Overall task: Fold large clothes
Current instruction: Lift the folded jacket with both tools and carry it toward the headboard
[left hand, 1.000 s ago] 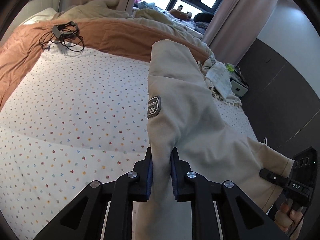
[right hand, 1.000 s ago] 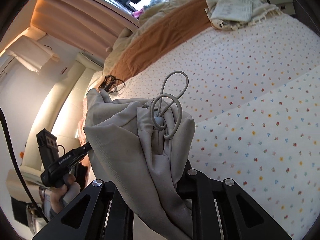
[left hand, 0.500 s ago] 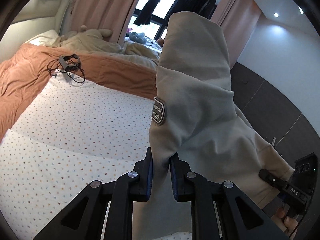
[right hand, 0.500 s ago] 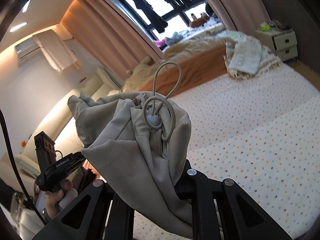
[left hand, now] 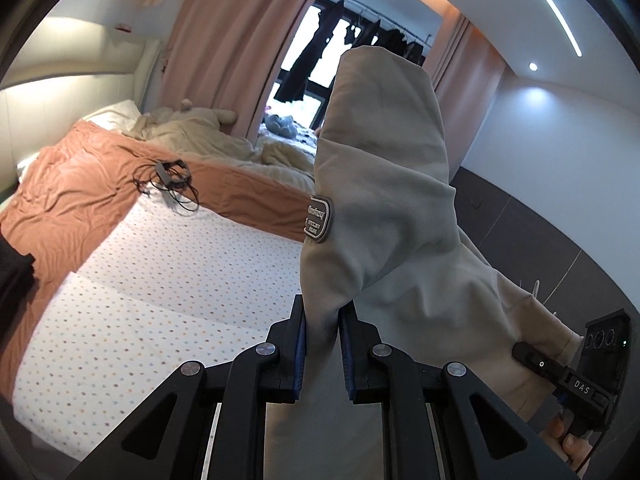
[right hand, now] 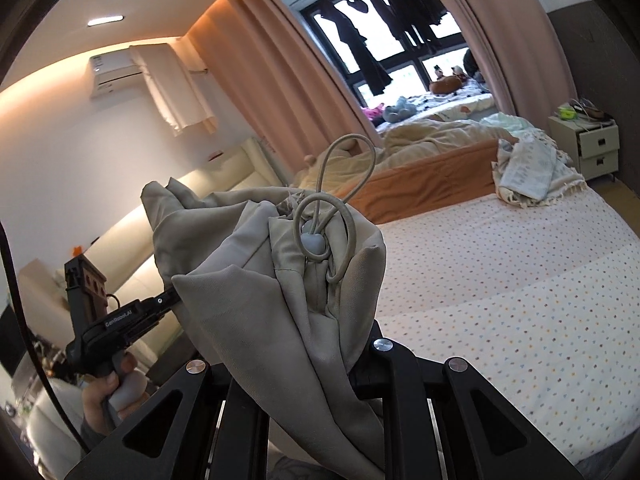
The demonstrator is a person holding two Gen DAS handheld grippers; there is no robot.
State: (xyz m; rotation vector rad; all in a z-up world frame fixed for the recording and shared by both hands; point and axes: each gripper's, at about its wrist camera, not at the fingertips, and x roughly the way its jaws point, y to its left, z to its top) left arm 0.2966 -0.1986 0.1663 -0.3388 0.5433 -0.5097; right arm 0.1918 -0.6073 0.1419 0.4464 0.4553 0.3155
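Between my black left gripper [left hand: 322, 344] fingers I see a plain pale beige fabric garment [left hand: 384, 208] bearing a grey patch. Ahead lies a white bedsheet [left hand: 160, 280] with small multicoloured dots, beyond it a rust-orange blanket [left hand: 80, 188] and pink curtains [left hand: 232, 40].

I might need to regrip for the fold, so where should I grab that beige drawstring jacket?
Judging by its pose, grip the beige drawstring jacket on flat hem fabric left of the elastic cord loop, coming from below: the bunched cord and toggle could slip.
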